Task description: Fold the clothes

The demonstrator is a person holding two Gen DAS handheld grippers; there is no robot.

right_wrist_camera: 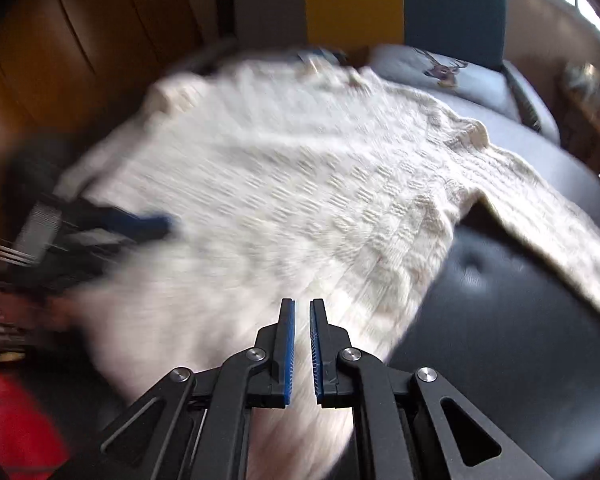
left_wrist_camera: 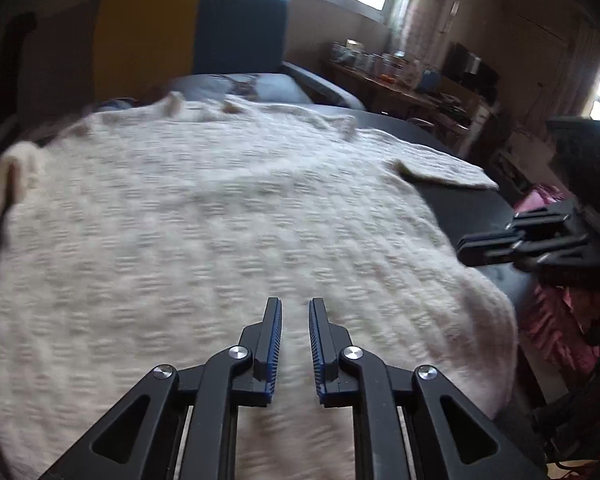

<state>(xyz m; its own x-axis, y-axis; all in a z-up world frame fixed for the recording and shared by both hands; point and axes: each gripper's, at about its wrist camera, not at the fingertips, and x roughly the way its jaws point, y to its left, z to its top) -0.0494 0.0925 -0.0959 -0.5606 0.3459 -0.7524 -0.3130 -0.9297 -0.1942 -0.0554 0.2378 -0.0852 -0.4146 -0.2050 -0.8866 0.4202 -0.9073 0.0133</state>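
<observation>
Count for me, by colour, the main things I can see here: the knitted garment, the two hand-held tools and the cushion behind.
Cream: 1, the knitted sweater
Black with blue pads: 2, the left tool and right tool
Pale with a deer print: 1, the cushion
Total: 4

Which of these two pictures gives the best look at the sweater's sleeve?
The right wrist view. There the sleeve runs long across the dark table, its cable knit fairly sharp. The left wrist view shows the same sleeve only as a short, foreshortened flap far off at the sweater's right side.
</observation>
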